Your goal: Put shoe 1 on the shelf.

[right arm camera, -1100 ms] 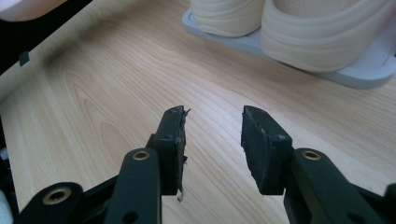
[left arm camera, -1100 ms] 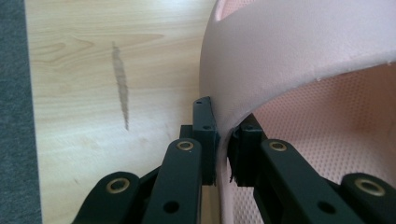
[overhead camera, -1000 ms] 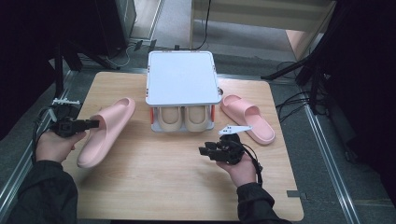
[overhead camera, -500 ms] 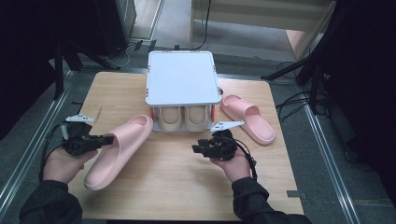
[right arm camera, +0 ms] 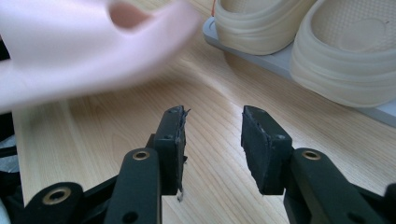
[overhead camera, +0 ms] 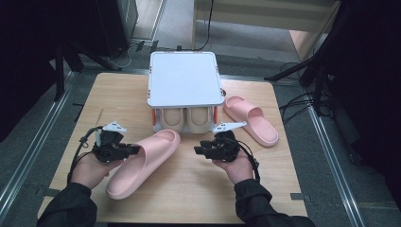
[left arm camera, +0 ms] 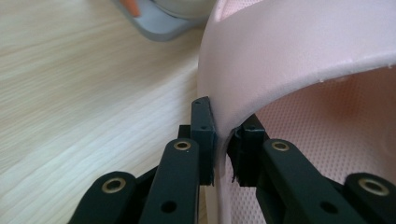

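High view: left gripper (overhead camera: 130, 150) pinching pink slipper (overhead camera: 144, 163) by its side wall near the table's (overhead camera: 189, 194) front-left corner, right gripper (overhead camera: 201, 149) spread, empty; thin-edged grip may slip, dropping slipper.

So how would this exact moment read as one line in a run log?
left gripper: shut on pink slipper, edge pinched | right gripper: open, holding nothing | second pink slipper: on table beside rack
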Motion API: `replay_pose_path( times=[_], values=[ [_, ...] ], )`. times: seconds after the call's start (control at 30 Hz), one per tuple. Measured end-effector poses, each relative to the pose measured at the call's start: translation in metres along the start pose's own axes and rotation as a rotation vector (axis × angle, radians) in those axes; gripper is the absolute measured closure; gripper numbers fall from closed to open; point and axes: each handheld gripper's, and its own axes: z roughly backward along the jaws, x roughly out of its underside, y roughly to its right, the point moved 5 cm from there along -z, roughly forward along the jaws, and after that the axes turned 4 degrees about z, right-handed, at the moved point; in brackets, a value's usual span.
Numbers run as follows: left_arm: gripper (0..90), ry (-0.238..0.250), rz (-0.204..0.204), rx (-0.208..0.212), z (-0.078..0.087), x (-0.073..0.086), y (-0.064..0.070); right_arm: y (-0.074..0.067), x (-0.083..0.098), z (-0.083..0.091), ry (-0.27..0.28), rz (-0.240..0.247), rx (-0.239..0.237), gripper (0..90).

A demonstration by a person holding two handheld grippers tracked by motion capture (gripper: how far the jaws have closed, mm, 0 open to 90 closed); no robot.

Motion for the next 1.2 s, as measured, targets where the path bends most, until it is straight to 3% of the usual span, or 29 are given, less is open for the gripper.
replay_pose_path(
  times=[0.2,0.4,0.7,0.93,1.0,1.07,1.13,1.2],
  values=[
    [80.8,-0.047,-0.047,0.025,-0.024,-0.005,0.011,0.001,0.004,0.004,0.002,-0.013,0.014,61.0],
    [79.7,-0.065,-0.081,0.040,-0.043,-0.011,0.021,0.004,0.012,0.012,0.009,-0.032,0.034,61.0],
    [76.7,-0.093,-0.123,0.062,-0.059,-0.018,0.028,0.004,0.023,0.016,0.000,-0.051,0.055,61.0],
    [68.8,-0.118,-0.150,0.095,-0.061,-0.018,0.033,0.002,0.029,0.015,-0.011,-0.057,0.059,61.0],
    [63.0,-0.126,-0.152,0.124,-0.059,-0.017,0.035,0.002,0.030,0.015,-0.008,-0.058,0.059,61.0],
    [56.0,-0.117,-0.134,0.181,-0.054,-0.018,0.036,0.001,0.030,0.015,-0.006,-0.057,0.059,60.4],
    [49.6,-0.088,-0.126,0.207,-0.046,-0.020,0.035,0.000,0.030,0.016,-0.003,-0.058,0.056,60.0],
    [46.6,-0.068,-0.144,0.207,-0.038,-0.020,0.033,-0.001,0.031,0.016,0.000,-0.060,0.054,60.2]
  ],
)
